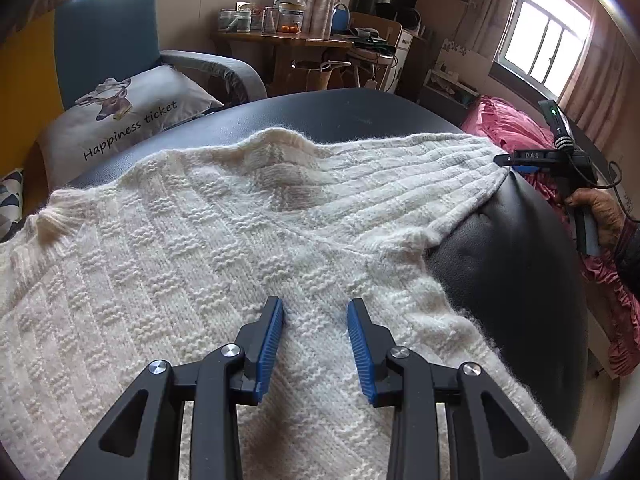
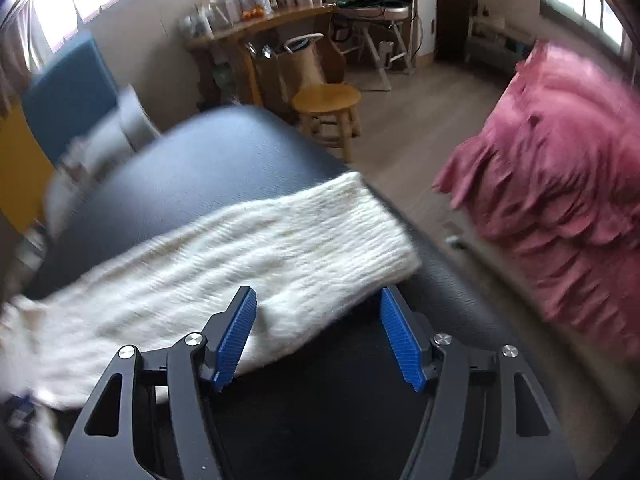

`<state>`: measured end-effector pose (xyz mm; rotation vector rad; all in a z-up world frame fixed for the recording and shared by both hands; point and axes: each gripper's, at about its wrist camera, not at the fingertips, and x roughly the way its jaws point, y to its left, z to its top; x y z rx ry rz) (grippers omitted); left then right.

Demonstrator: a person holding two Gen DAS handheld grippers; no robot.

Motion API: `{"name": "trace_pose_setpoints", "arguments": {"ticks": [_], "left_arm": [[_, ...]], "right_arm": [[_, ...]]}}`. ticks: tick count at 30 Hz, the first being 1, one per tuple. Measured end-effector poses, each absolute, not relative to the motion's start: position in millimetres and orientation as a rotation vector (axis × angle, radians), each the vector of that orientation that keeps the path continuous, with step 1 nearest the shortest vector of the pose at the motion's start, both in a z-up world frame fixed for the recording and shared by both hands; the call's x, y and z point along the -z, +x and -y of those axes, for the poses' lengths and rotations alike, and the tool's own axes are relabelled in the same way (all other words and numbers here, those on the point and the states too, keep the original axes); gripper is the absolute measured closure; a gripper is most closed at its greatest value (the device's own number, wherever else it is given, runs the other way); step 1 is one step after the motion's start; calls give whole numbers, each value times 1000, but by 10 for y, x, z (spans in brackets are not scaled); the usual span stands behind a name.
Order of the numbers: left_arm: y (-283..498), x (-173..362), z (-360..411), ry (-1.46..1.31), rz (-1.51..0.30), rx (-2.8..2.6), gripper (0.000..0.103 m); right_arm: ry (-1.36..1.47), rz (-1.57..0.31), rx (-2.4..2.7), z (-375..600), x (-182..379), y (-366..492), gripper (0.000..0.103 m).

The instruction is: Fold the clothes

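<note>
sweater [image 1: 208,240] lies flat on black table [image 1: 500,280], no fold visible. sleeve [image 2: 280,240] stretched toward table edge. left gripper [image 1: 316,312] hovers, jaws apart, empty. right gripper [image 2: 316,312] jaws apart around sleeve cuff, not pinched. all folding left, i'd say.

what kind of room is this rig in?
Looks like a lived-in home room, probably a bedroom or living room: an armchair with a printed pillow, a wooden desk crowded with jars, and a pink bedcover. The sweater lies on a black padded table.

"Happiness ticket" on pillow [image 1: 132,116]
</note>
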<state>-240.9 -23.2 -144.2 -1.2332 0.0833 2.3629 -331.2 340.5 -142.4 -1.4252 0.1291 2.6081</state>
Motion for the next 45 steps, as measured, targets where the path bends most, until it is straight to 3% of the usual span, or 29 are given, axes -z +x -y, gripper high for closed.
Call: {"name": "trace_pose_setpoints", "arguments": {"ticks": [2,4,5,7,9,12,15,20,27,32,38,45], "left_arm": [[-2404,1441,215,-1232,-103,-2368,69],[-2407,1440,209,-1233,-113,-2371,69],[-2405,1440,206,-1233,-116,-2372,69],[-2399,1438,201,-1233,-121,-2374,69],[-2399,1436,203,-1235,-120,-2373,69],[-2399,1434,202,-1236,-118,-2372,69],[-2455,1402,200,-1272,-104,-2353,69],[-2698,1251,180,-1285,-6,-2346,69],[-3237,1258,-124,-1292,-186,-2399,69],[-3417,1368,-110,-1364,-213,-2415,67],[-3391,1187,-178,-1223,-190,-2412,67],[-3718,1366,-264,-1364,-226,-2423,67]], "right_arm": [[-1425,155,-2639,-3184,1387,-3316,71],[-1432,397,-2648,-2964,1382,-3330,87],[-1432,447,-2675,-2886,1355,-3330,89],[-1416,345,-2782,-2844,1222,-3332,89],[-1378,23,-2914,-2957,1027,-3323,89],[-1312,-238,-2997,-3109,827,-3270,89],[-1296,-348,-2978,-3281,724,-3246,89],[-1502,-174,-2819,-3344,993,-3447,88],[-1595,31,-2734,-3193,1341,-3723,88],[-1573,-46,-2707,-3430,1360,-3701,88],[-1562,-79,-2831,-3304,1149,-3733,84],[-1649,155,-2722,-2930,1413,-4112,84]]}}
